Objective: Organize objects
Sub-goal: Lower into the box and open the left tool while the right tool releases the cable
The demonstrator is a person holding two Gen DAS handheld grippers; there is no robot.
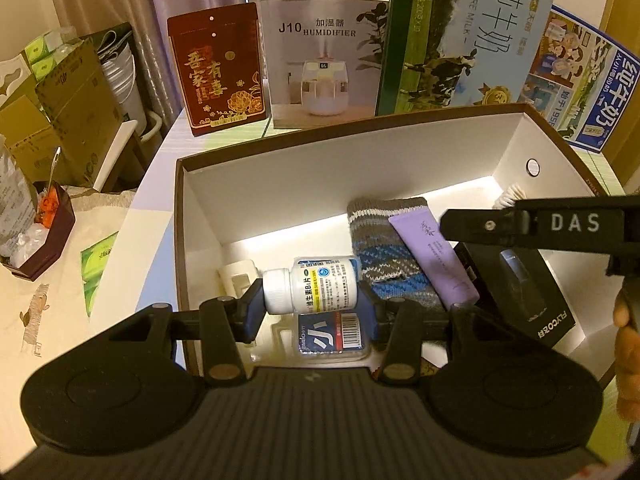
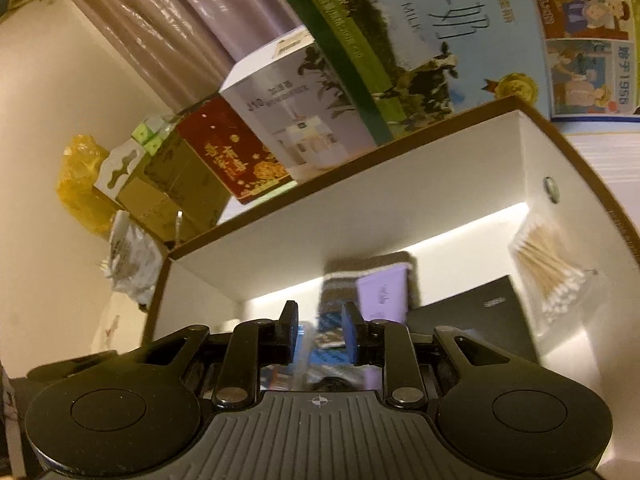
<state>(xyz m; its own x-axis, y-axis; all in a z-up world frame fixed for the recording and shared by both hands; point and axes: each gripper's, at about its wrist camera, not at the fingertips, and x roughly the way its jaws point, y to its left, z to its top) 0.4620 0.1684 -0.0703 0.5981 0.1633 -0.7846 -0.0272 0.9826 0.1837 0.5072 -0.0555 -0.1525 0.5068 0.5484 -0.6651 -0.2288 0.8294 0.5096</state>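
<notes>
The white pill bottle [image 1: 316,286] lies sideways, cap to the left, clamped between the pads of the left claw [image 1: 314,300] over the open box [image 1: 320,168]. Just under the bottle, at the box's near edge, sits a small blister pack [image 1: 332,334] with a barcode. Right of the claw lie a striped knit sock [image 1: 384,256], a lilac tube [image 1: 432,260] leaning across it, and a black carton [image 1: 532,292] beyond that. Left of the claw, a pale moulded insert [image 1: 240,280] rests on the box floor.

The right claw [image 2: 320,334] reaches in from the right, its fingers apart with nothing between them; it points into the same box, at the sock and tube. Far right of it, a clear pack of cotton swabs [image 2: 548,276] leans against the box wall.

Beyond the box on the tabletop [image 1: 132,240] stand a red box [image 1: 218,74], a humidifier box [image 1: 324,52] and milk cartons [image 1: 472,36].
</notes>
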